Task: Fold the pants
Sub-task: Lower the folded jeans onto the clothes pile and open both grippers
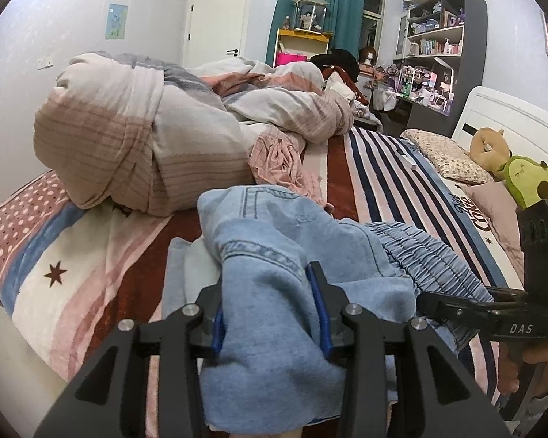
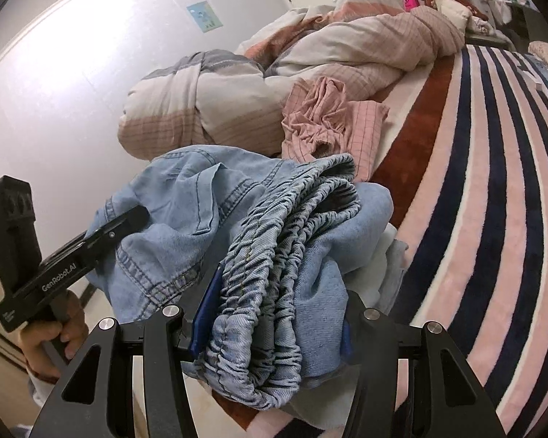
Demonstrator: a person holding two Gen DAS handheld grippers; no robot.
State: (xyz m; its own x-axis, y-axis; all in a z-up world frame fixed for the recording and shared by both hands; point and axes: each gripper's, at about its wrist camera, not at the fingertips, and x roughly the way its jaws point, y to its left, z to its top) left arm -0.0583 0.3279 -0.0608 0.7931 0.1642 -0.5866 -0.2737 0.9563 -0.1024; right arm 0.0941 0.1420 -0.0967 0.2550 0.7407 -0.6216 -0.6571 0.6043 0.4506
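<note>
Both tongs apparently clamping bunched denim pants (image 1: 274, 328)

Rumpled duvet (image 1: 135, 135), pink checked garment (image 2: 328, 120), striped blanket (image 2: 493, 219), avocado plush (image 1: 533, 182)

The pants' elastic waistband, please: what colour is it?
Light blue denim waistband, clearest in the right wrist view.

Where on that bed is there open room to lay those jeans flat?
The striped blanket is bare between the pink checked garment and the floral pillow. The starred end, below the rolled duvet, is free too. The far side is crowded with bedding.
</note>
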